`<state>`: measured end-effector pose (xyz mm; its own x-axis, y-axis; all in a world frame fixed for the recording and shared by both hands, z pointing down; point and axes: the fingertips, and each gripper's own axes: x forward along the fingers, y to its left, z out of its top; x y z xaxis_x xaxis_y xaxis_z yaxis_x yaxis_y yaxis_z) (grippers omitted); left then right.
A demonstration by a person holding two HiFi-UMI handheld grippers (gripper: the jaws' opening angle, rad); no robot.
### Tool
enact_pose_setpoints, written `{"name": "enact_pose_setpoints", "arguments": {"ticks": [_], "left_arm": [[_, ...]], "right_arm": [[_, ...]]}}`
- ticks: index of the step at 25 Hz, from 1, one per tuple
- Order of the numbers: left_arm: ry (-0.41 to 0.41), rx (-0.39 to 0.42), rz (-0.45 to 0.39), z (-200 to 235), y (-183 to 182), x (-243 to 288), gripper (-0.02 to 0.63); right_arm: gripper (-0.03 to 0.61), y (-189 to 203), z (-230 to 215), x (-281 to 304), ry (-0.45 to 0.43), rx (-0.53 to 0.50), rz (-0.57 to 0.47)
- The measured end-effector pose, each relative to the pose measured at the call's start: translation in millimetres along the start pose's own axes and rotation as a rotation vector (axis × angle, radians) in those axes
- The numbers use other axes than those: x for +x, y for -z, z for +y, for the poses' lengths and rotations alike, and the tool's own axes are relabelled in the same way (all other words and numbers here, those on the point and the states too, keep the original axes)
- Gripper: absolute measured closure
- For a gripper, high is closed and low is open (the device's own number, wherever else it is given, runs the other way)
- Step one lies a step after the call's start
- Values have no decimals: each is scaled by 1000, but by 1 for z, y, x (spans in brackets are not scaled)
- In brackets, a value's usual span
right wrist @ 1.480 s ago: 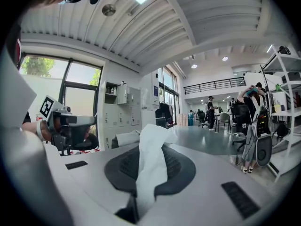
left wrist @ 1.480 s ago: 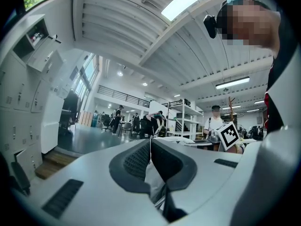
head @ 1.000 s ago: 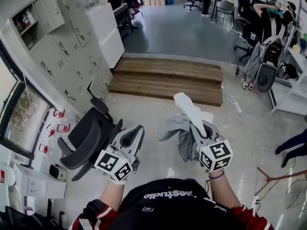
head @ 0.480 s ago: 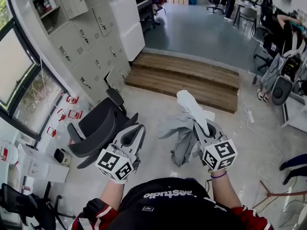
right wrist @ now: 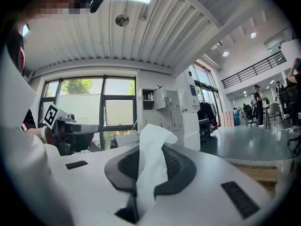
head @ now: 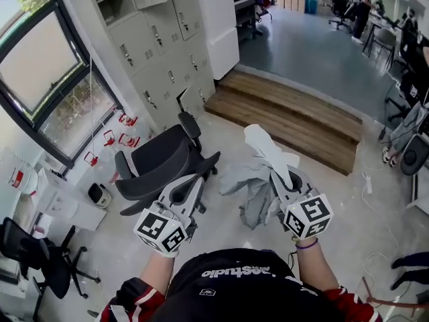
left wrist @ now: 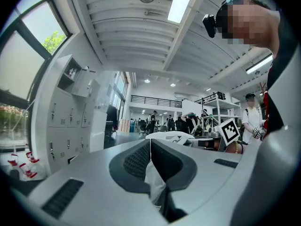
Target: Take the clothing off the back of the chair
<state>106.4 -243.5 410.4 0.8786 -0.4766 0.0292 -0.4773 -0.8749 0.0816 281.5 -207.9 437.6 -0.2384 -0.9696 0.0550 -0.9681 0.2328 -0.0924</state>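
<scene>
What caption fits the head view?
Right gripper holds a grey-and-white garment clear of the black office chair; left gripper alongside.

Soft, matt grey cloth clothing (head: 249, 183); black mesh-and-plastic chair (head: 161, 170); bare wooden steps (head: 288, 113); smooth, slightly glossy floor (head: 114, 247).

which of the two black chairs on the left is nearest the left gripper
The larger black chair, right in front of the left gripper. The other chair stands far off in the head view's lower left corner.
</scene>
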Motion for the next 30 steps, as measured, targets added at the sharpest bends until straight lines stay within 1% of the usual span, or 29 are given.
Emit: {"name": "enact_pose_setpoints", "arguments": {"ticks": [12,19,30], "left_arm": [[-136,1,-13,27,-4,-48,589],[-205,14,-21,37,-7,-75,589],[-318,14,-46,57,-12,-119,589]], "right_arm": [[525,-12,58,36,-186,-25,-18],[525,-11,87,50,-262,-19,-17],[525,-12,144,75,-396,-42,-7]]}}
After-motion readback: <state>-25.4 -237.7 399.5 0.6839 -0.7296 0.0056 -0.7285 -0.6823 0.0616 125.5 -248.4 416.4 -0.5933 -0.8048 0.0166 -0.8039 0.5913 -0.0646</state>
